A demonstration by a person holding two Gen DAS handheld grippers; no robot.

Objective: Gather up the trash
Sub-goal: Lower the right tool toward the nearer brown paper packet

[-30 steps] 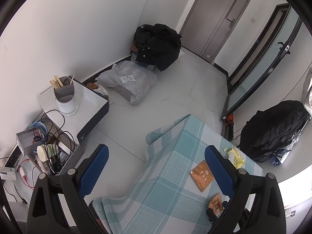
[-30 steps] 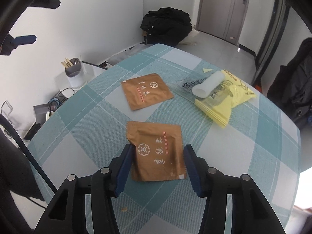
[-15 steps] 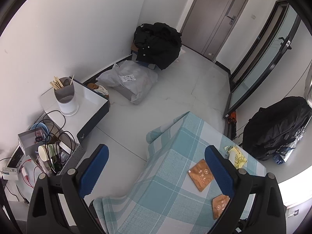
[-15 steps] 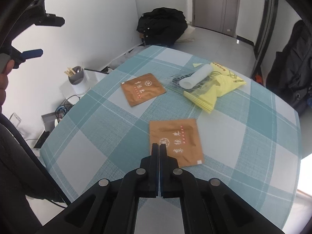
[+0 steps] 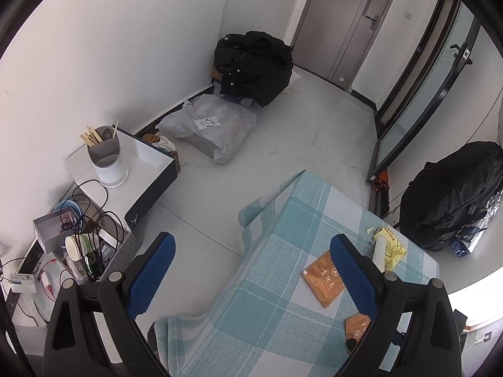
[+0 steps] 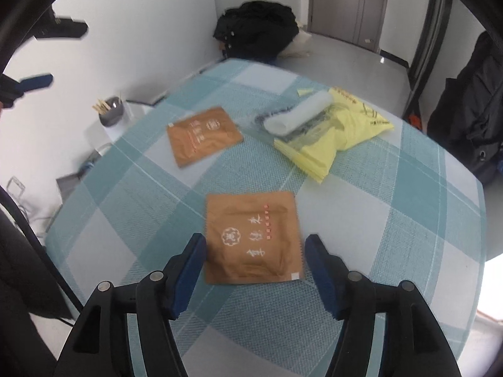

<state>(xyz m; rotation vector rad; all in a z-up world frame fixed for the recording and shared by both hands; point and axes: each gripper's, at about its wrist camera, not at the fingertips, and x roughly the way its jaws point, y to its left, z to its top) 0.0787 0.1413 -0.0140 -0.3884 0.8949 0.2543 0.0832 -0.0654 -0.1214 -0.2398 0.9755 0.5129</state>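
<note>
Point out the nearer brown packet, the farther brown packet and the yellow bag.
nearer brown packet [image 6: 251, 238], right wrist view, centre of its face
farther brown packet [image 6: 202, 135], right wrist view, centre
yellow bag [image 6: 355, 128], right wrist view, crumpled middle

Location type: small room in a home. Indicators: tabletop [image 6: 408, 207] covered with a teal-and-white checked cloth; grey interior door [image 5: 345, 22] in a white wall; black coat [image 5: 254, 62] heaped on the grey tiled floor [image 5: 298, 144]; low white side unit [image 5: 141, 169] carrying a chopstick holder [image 5: 105, 157]; tangled cables [image 5: 94, 220] beside it; black backpack [image 5: 449, 198] on the floor.
</note>
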